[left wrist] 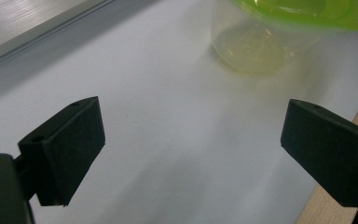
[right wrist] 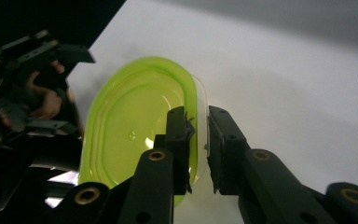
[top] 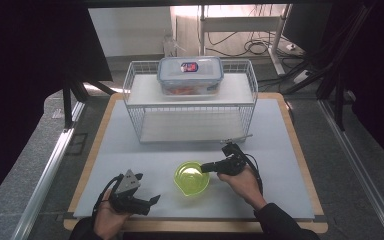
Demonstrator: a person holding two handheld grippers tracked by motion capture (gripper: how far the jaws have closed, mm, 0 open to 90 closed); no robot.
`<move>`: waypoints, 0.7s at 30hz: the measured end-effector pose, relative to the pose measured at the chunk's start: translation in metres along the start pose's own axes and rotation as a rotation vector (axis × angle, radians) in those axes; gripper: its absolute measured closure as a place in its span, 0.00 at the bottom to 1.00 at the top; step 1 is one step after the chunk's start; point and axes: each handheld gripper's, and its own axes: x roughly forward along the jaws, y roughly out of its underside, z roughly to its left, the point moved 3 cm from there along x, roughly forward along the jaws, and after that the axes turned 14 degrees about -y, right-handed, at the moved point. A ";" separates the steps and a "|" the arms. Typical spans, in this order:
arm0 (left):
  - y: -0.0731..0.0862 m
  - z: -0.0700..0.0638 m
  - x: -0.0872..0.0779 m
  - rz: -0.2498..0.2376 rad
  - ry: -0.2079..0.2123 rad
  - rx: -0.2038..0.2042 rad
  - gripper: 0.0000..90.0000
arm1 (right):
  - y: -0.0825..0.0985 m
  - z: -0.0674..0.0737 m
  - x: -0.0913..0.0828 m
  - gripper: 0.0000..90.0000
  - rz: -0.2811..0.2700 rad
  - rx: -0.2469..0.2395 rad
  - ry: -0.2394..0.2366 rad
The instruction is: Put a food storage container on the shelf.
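right gripper (right wrist: 198, 140) clamped on the rim of the green container (top: 192, 177), at its three o'clock edge, near the mat's (top: 280, 130) front. left gripper (left wrist: 191, 149) open, empty. risk: thin rim flexes, container slips or tips on lifting.

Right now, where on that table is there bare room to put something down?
The white mat lies bare between the wire rack and the left gripper, and again right of the right gripper toward the wooden edge. The rack's lower shelf also looks free. It is crowded at the front middle, where the right gripper's jaws close over the rim of the green-lidded container.
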 end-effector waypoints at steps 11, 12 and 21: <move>0.000 0.000 0.000 -0.002 -0.003 0.005 0.07 | -0.004 0.010 -0.006 0.92 -0.018 0.020 -0.050; 0.000 0.000 0.000 -0.001 -0.003 0.006 0.07 | -0.005 0.010 -0.008 0.92 -0.024 0.017 -0.051; 0.000 0.000 -0.001 -0.009 -0.009 0.002 0.07 | -0.009 0.013 -0.020 0.94 -0.066 0.014 -0.053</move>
